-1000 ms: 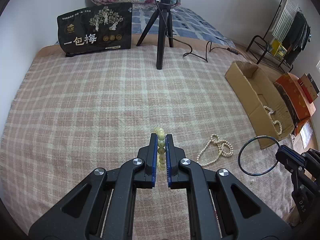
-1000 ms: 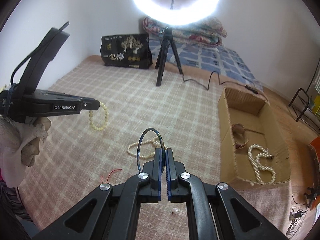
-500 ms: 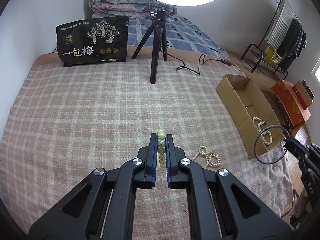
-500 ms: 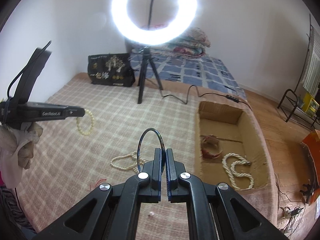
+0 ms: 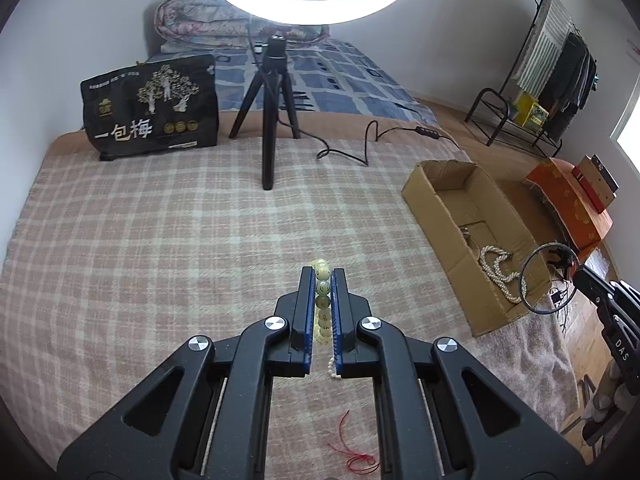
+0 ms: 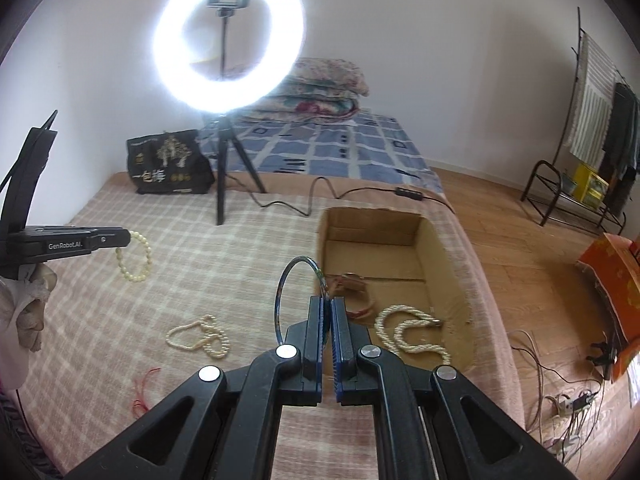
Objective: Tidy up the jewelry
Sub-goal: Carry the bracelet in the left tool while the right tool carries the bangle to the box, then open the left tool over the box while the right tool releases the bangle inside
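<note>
On the plaid blanket (image 6: 200, 264), cardboard box (image 6: 440, 248) as landmark: open-topped, brown, holding a white pearl strand (image 6: 408, 332) and a reddish piece. Left of the box, flat on the blanket, a second cream pearl necklace (image 6: 202, 338). Right gripper (image 6: 327, 312), jaws pressed together on a thin dark-blue bangle (image 6: 298, 300), ring upright at the box's near-left corner. Left gripper (image 5: 322, 300), well left of the box, nearly closed, pinching a pale yellow-green bead bracelet (image 5: 322, 288) that hangs clear of the blanket.
</note>
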